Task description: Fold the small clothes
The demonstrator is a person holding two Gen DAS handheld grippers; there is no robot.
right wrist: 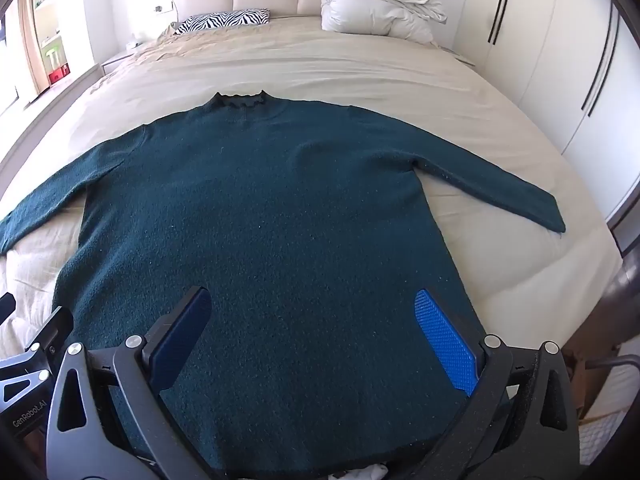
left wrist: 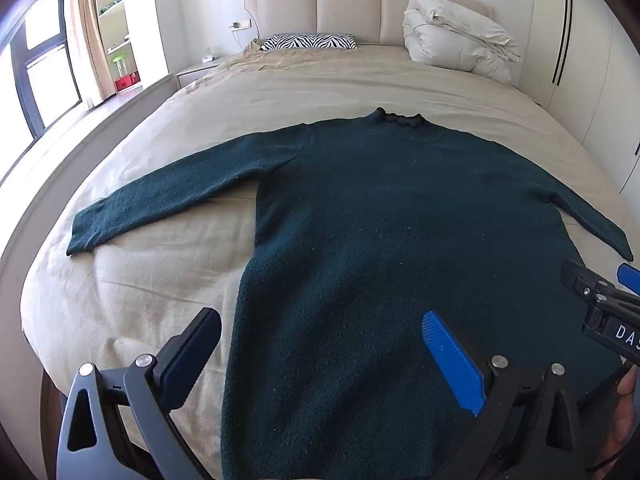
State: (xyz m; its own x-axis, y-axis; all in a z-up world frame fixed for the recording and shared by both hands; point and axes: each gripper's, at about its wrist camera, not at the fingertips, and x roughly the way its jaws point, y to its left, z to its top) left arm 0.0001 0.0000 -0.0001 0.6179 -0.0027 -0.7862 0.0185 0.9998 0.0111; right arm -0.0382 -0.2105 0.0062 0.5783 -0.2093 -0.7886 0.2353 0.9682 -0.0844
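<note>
A dark teal knit sweater (left wrist: 384, 216) lies flat on the beige bed, collar toward the headboard, both sleeves spread out to the sides. It also fills the right wrist view (right wrist: 272, 216). My left gripper (left wrist: 320, 344) is open and empty, hovering over the sweater's lower left edge near the hem. My right gripper (right wrist: 316, 320) is open and empty above the lower right part of the body. The right gripper also shows at the right edge of the left wrist view (left wrist: 600, 300).
The beige bed sheet (left wrist: 160, 300) spreads all round the sweater. A zebra-striped pillow (left wrist: 308, 41) and a rolled white duvet (left wrist: 456, 36) lie by the headboard. White wardrobe doors (right wrist: 560, 60) stand to the right, a window (left wrist: 36, 72) and shelves to the left.
</note>
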